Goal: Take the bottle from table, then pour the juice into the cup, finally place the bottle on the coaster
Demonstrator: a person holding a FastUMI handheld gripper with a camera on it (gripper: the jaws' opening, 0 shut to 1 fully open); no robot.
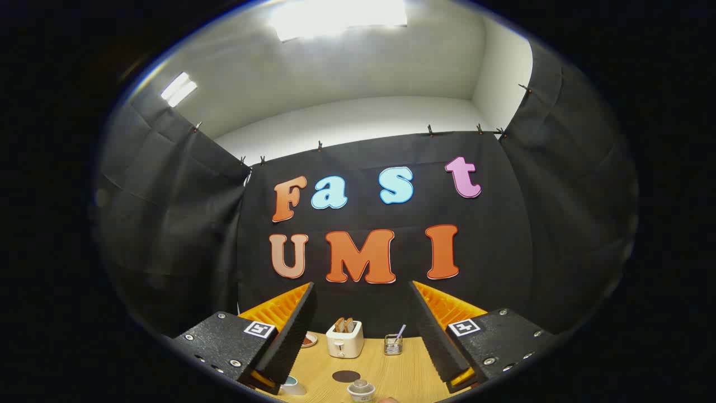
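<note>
Gripper is held high w/ fingers spread wide, nothing between them, looking over the table toward its far edge.

Between the fingers, near the table's near edge, sits a small round cap-like top w/ a pale body under it; prob. the bottle seen from above, but too cut off to be sure. Just beyond it on the wood lies a dark round coaster. By the left finger, a pale cup, partly hidden.

At the far edge: a toaster w/ bread in it, a small dish beside it, and a wire holder w/ a straw-like stick.

Step, as I judge it: first one, bottle not yet taken. Next move needs the gripper dropped down and tipped fwd so the fingers straddle the bottle's body, then closed firmly w/o knocking the cup.
</note>
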